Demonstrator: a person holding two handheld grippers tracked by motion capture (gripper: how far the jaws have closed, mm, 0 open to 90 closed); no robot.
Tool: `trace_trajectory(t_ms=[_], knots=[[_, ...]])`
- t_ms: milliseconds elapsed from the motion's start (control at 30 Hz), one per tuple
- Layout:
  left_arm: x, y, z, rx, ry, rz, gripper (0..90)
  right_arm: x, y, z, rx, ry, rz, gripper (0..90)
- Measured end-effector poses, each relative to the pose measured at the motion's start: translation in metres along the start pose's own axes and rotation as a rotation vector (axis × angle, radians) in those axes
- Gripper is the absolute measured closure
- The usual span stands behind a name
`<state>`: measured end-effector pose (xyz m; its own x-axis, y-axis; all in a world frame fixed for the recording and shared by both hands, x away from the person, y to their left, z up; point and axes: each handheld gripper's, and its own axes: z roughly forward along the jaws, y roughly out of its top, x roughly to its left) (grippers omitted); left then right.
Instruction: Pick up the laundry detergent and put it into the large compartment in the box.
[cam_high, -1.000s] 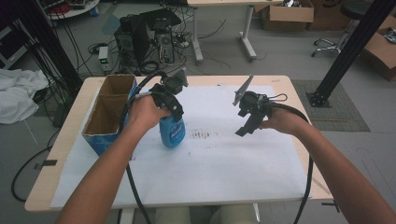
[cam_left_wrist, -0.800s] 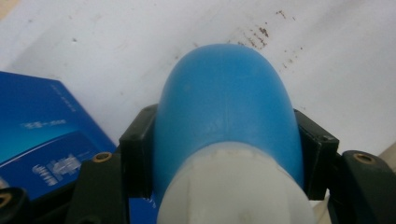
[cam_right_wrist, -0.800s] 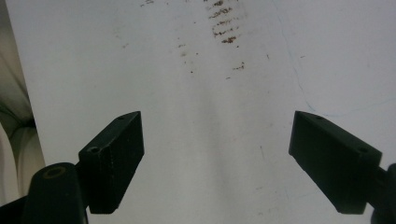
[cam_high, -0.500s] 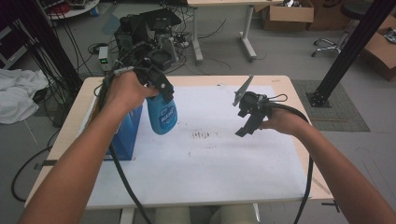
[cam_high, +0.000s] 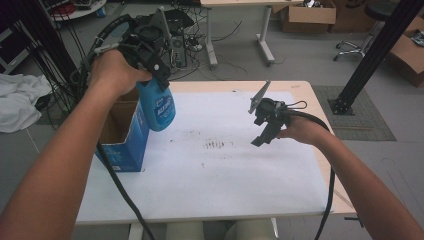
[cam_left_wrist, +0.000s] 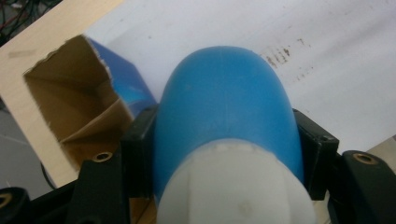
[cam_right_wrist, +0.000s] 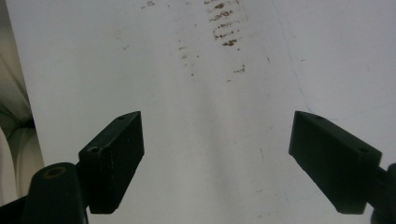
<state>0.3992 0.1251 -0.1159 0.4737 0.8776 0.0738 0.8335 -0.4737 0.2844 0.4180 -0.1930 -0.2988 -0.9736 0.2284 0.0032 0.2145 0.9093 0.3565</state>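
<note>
My left gripper (cam_high: 150, 52) has its fingers clamped on the blue bottle (cam_high: 158, 106), hanging off the surface (cam_high: 210, 190) just beside the open cardboard box (cam_high: 122, 142) at its left edge. Right of the box, my right gripper (cam_high: 263, 129) hovers over bare white sheet, fingers spread empty.

Your left gripper (cam_high: 150, 47) holds the bottle (cam_high: 159, 105) in the air above the table's (cam_high: 300, 90) left side, just right of the open box (cam_high: 122, 135) standing at the left edge, while your right gripper (cam_high: 265, 132) hovers over the sheet (cam_high: 225, 170), well apart to the right.
</note>
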Motion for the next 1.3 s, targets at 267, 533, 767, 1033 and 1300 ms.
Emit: trace_trajectory(t_ms=[267, 533, 767, 1033, 1300], knots=[[0.019, -0.007, -0.017, 0.009, 0.049, -0.14, 38.0, 0.002, 0.001, -0.002, -0.01, 0.0, -0.007, 17.8], [0.038, -0.017, -0.036, 0.01, 0.095, -0.263, 38.1, 0.003, -0.001, -0.004, -0.019, -0.005, -0.011, 17.9], [0.052, -0.026, -0.043, 0.013, 0.129, -0.366, 38.0, 0.005, -0.001, -0.006, -0.027, -0.006, -0.017, 17.8], [0.067, -0.038, -0.043, 0.019, 0.143, -0.448, 38.1, 0.006, -0.002, -0.008, -0.034, -0.009, -0.022, 17.8], [0.079, -0.049, -0.037, 0.01, 0.156, -0.491, 38.1, 0.006, -0.002, -0.008, -0.033, -0.011, -0.021, 17.8]])
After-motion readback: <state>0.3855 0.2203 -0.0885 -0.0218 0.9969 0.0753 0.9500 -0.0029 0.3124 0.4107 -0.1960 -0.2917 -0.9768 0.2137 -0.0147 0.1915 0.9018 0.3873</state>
